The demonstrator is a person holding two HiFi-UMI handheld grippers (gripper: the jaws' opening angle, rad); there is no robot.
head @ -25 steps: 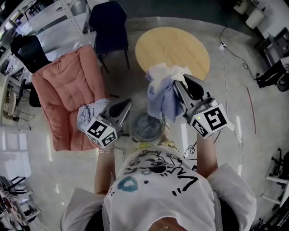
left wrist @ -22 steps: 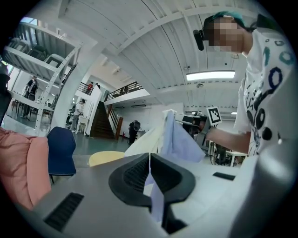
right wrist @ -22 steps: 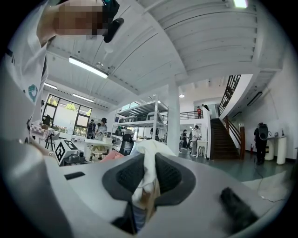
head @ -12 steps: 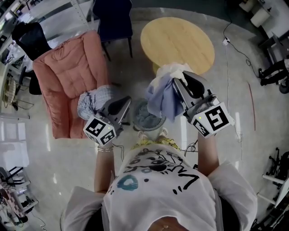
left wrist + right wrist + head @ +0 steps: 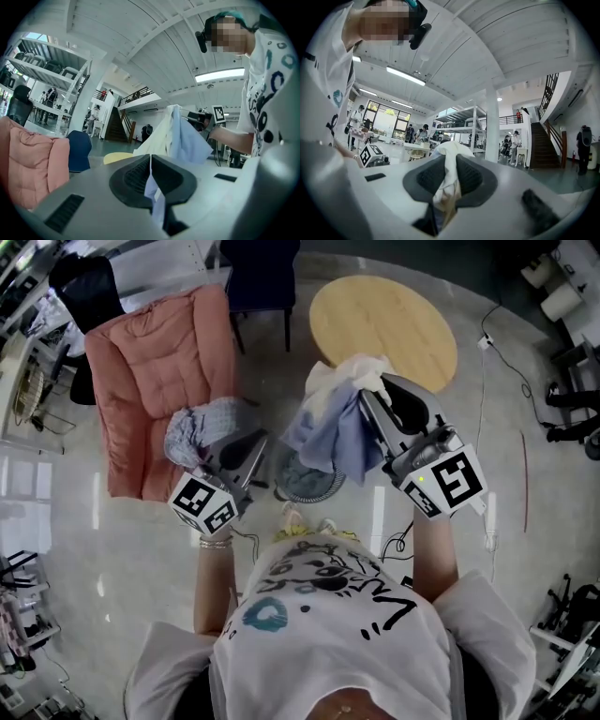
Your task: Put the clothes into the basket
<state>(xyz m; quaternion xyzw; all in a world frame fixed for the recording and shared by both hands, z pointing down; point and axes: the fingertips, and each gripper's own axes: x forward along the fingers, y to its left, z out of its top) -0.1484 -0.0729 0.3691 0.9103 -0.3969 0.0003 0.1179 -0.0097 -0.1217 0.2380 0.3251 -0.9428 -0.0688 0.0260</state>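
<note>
Left gripper (image 5: 150,163) pinched tight on a pale patterned cloth (image 5: 201,424), right gripper (image 5: 449,165) clamped on a blue-and-cream bundle (image 5: 334,432), both lifted clear above the floor basket (image 5: 304,500) between them, apparently for dropping in.

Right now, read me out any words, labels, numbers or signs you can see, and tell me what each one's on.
None reads clearly.
T-shirt: black scrawled print, possibly letters, illegible.
Left marker cube, right marker cube: square black-and-white code patterns, no words.
</note>
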